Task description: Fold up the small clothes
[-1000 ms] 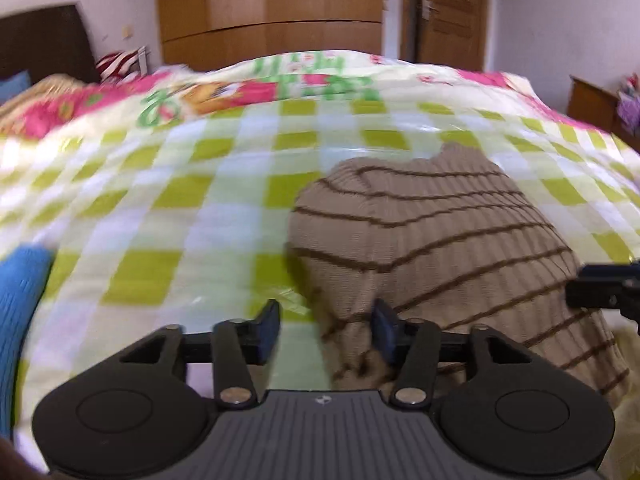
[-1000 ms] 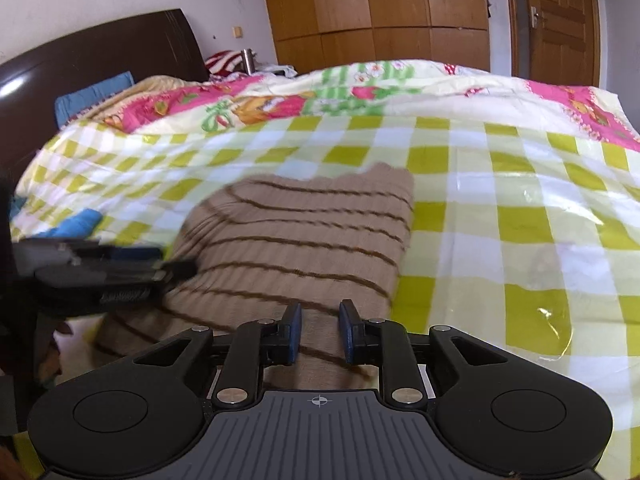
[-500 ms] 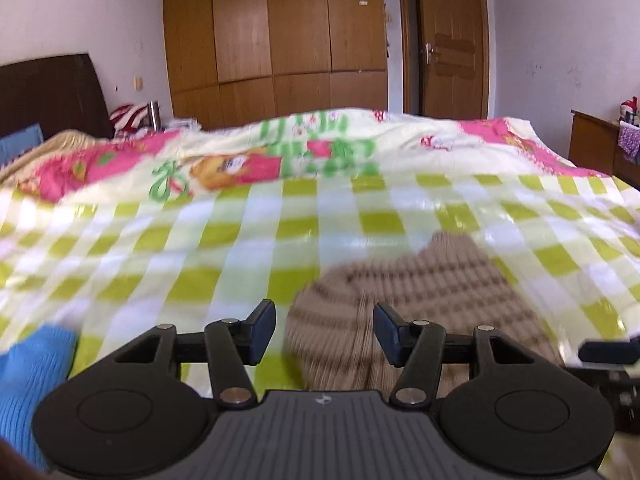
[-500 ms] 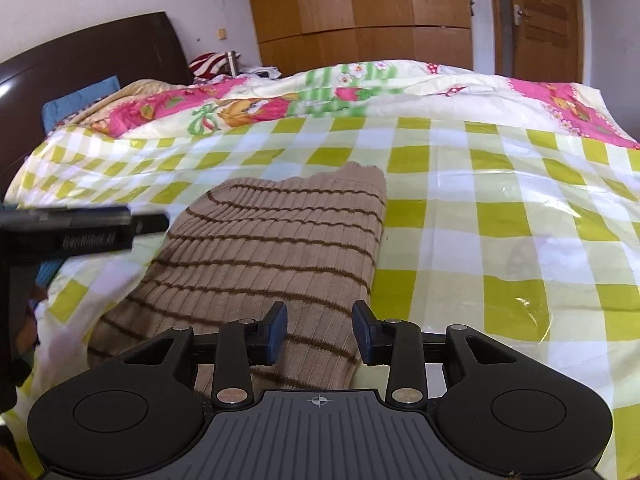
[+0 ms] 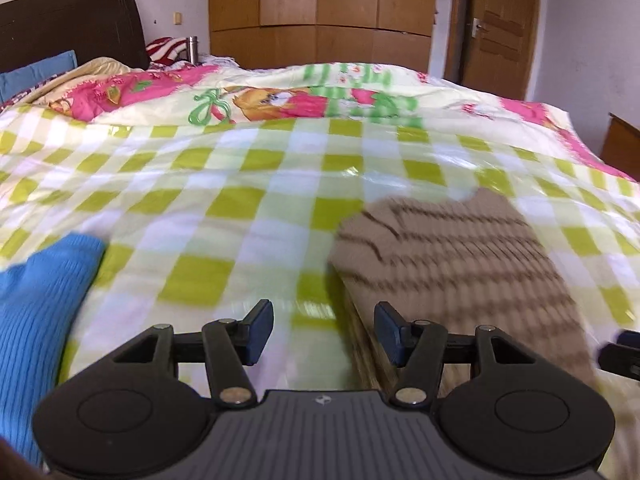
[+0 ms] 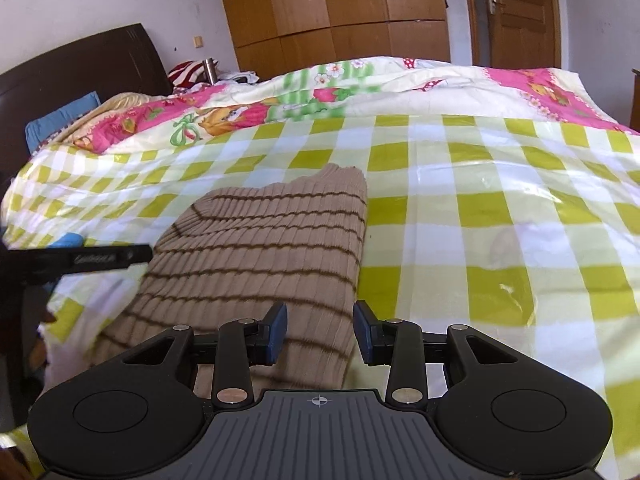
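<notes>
The folded sweater (image 6: pixel 264 256) is seen beneath the wide-spread, empty right gripper (image 6: pixel 320 334), just right of the equally spread, empty left gripper (image 5: pixel 323 332).

The left view is blurry, so the stripes on the brown sweater (image 5: pixel 452 264) smear together. A blue knit cloth (image 5: pixel 36 312) at 8 o'clock runs off the edge. In the right view, the sweater's near end hides under the right gripper (image 6: pixel 320 330). The left gripper (image 6: pixel 108 258) at 9 o'clock is cut off.
</notes>
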Action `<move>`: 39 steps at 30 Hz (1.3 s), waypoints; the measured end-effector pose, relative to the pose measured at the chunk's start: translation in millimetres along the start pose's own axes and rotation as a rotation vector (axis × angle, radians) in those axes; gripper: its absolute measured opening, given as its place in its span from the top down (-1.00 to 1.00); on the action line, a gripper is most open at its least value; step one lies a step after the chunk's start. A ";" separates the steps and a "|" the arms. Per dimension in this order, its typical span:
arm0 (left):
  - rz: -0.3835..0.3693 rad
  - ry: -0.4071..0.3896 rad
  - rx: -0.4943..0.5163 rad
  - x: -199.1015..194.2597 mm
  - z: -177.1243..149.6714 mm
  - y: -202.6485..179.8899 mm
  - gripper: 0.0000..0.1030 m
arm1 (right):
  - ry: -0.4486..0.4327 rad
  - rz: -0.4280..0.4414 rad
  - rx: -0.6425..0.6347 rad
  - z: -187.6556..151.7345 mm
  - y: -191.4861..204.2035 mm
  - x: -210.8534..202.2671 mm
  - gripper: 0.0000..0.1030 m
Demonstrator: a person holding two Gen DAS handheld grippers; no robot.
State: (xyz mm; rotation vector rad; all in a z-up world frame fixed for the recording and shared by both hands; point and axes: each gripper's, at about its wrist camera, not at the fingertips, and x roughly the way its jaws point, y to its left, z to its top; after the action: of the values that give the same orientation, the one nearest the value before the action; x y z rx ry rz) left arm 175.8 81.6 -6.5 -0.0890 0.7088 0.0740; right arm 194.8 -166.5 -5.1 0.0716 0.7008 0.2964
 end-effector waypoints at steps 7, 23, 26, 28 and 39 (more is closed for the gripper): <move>-0.041 0.098 0.060 -27.1 -38.2 -23.2 -0.42 | 0.091 -0.014 0.026 -33.4 12.1 -15.5 0.29; -0.045 0.066 0.067 -78.7 -55.4 -42.3 -0.69 | 0.079 -0.010 0.018 -53.6 34.7 -57.2 0.22; -0.039 0.058 0.059 -84.3 -56.8 -42.2 -0.81 | 0.074 -0.013 0.022 -55.9 36.7 -61.6 0.22; -0.045 0.068 0.042 -85.2 -58.1 -40.7 -0.91 | 0.072 -0.014 0.027 -57.3 36.6 -64.4 0.22; 0.005 0.112 0.038 -87.1 -73.7 -41.2 -1.00 | 0.064 -0.025 0.048 -67.6 36.5 -75.7 0.16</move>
State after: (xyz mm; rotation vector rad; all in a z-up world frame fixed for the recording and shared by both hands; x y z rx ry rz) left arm 66.4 29.5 -3.0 -0.0552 0.8219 0.0602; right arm 87.4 -156.0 -3.4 0.0994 0.7713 0.2593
